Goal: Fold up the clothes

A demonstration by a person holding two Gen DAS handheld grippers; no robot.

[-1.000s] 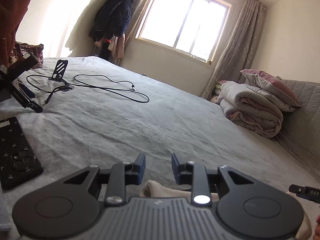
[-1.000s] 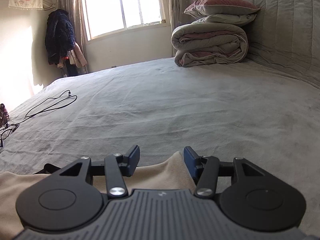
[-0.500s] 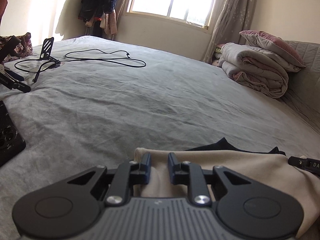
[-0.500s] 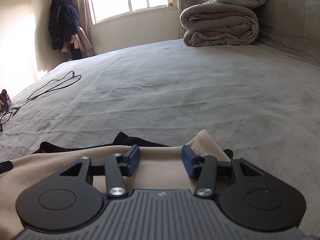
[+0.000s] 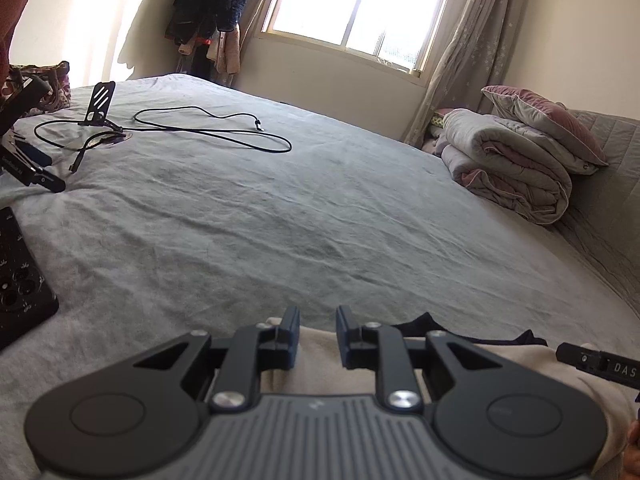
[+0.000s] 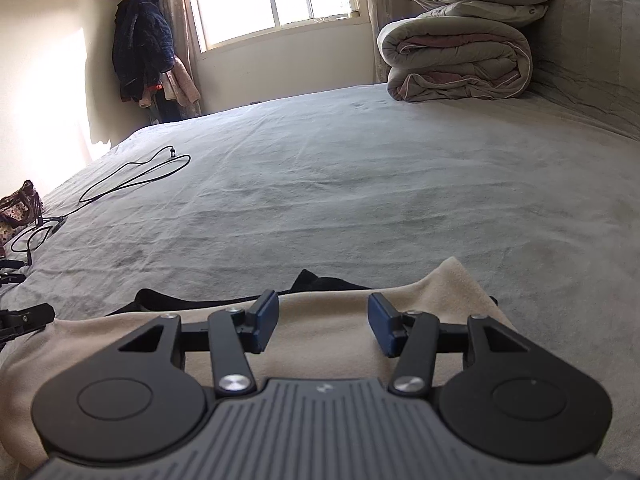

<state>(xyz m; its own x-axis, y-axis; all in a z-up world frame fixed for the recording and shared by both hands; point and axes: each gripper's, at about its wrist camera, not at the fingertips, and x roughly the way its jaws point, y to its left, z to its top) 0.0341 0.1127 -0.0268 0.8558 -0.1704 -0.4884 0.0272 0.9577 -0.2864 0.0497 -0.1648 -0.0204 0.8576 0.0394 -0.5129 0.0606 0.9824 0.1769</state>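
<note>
Holding our left gripper (image 5: 317,336) low over the beige garment (image 5: 320,368) on the grey bed (image 5: 320,208), jaws slightly apart, nothing between them | right view: our right gripper (image 6: 323,322) above the same cloth, jaws spread wide, empty.
</note>
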